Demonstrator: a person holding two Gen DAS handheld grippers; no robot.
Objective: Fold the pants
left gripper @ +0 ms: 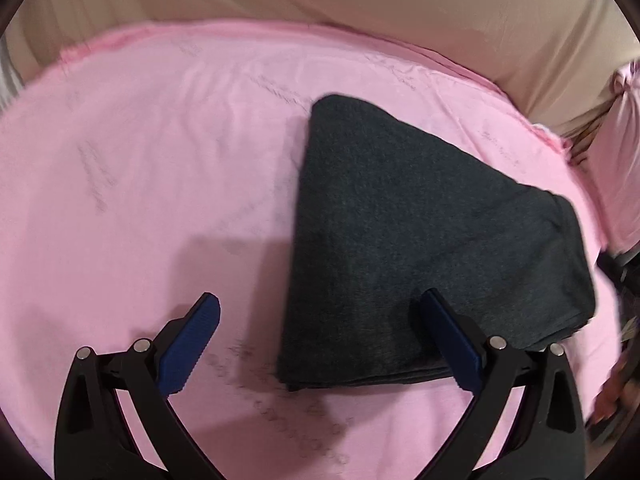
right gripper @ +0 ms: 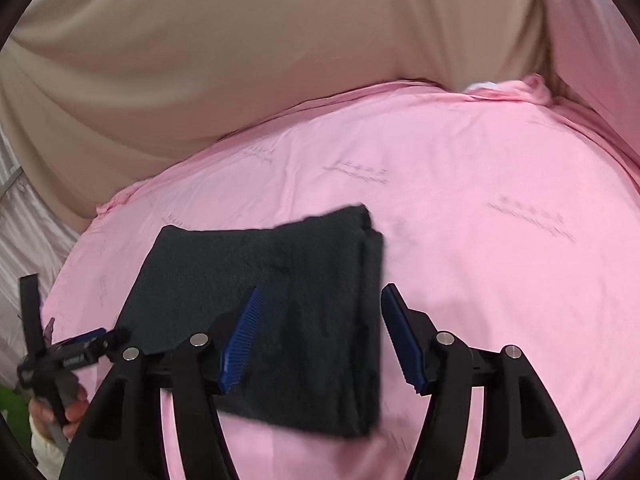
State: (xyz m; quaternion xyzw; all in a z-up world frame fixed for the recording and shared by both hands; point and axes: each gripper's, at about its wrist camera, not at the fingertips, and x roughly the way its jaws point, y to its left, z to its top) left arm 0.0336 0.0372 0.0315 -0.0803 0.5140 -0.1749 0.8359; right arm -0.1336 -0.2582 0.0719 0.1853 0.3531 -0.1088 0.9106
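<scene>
Both tongs released, hovering over folded pants (right gripper: 280, 304).
Right gripper (right gripper: 320, 340) straddles the pants' right edge; left gripper (left gripper: 320, 340) sits off its near-left corner on the pink sheet (left gripper: 140, 180).

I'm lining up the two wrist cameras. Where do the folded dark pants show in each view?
Left wrist view: the folded pants lie right of center on the pink sheet, their near edge between the open jaws.
Right wrist view: the folded pants sit at lower center, partly behind the left blue pad.
Shared landmark: the beige fabric beyond the sheet's far edge.
</scene>
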